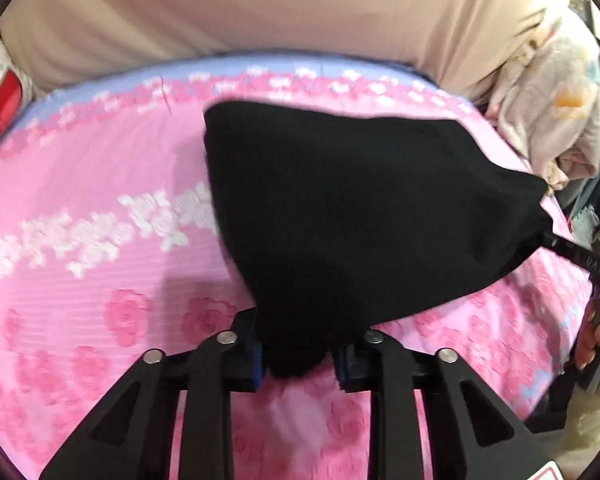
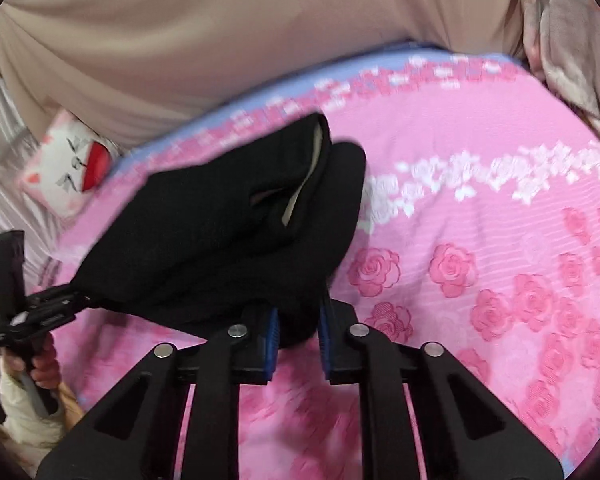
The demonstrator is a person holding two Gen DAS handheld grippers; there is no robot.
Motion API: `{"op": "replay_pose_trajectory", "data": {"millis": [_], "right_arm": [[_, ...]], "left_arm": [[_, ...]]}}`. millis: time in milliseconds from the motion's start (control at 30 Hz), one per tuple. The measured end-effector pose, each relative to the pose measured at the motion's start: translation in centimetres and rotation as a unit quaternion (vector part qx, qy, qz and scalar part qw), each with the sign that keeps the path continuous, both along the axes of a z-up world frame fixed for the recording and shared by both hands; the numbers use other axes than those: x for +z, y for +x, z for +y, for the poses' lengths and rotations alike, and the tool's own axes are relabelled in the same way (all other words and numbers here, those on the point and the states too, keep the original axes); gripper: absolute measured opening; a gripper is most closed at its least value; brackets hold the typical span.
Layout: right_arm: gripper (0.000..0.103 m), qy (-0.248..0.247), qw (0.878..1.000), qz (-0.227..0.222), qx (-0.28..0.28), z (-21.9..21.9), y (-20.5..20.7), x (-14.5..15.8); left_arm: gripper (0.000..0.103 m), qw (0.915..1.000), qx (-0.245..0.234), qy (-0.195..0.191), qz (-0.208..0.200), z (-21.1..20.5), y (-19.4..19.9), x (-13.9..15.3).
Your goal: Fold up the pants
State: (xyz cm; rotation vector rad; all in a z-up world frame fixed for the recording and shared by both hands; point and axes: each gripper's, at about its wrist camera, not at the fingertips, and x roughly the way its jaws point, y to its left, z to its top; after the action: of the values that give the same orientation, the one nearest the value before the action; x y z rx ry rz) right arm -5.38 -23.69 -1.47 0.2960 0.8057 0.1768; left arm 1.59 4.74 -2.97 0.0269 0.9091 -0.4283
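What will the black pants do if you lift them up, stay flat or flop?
Probably flop: the black pants already sag between the left tongs and right tongs. They look soft and bunch into folds. Likely light, since pinched corners carry them.

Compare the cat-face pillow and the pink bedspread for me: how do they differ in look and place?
1. The cat-face pillow is white with a red mouth and whisker marks; the pink bedspread is patterned with roses and white flowers.
2. The pillow sits small at the bed's far corner against the beige headboard; the bedspread covers the whole bed.
3. The black pants hang over the bedspread, not over the pillow.
Both are soft bedding.
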Motion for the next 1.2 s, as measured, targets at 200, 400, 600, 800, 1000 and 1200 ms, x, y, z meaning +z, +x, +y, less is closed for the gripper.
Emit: {"op": "replay_pose_trajectory", "data": {"millis": [200,400,600,800,1000,1200], "right_arm": [[0.017,-0.006,0.997,0.071,-0.005,-1.6,-2.9,-4.0],[0.023,-0.005,0.998,0.047,-0.035,-4.5,-5.9,-0.3],[0.077,0.045,0.999,-0.009,0.000,-2.9,-1.7,2.1],[0.029,0.003,0.999,0.031,0.022,0.7,1.0,-0.8],[0.011,-0.055,0.997,0.048,-0.030,-2.1,-0.6,-0.9],[0.037,0.017,0.996,0.041,-0.081,-6.4,-2.9,-1.0]], "left_arm": [[0.024,0.9978,-0.032,0.024,0.054,0.5,-4.3,-2.2],[0.049,0.9992,-0.039,0.006,-0.008,2.9,-7.9,2.6],[0.076,0.9951,0.003,-0.018,-0.097,2.2,-4.9,8.5],[0.075,0.9913,0.047,0.113,-0.048,-2.1,-0.2,1.4],[0.096,0.9882,0.054,0.137,-0.042,-0.5,-0.9,-1.0],[0.094,0.9938,0.077,0.080,0.001,3.4,-1.2,0.3]]}}
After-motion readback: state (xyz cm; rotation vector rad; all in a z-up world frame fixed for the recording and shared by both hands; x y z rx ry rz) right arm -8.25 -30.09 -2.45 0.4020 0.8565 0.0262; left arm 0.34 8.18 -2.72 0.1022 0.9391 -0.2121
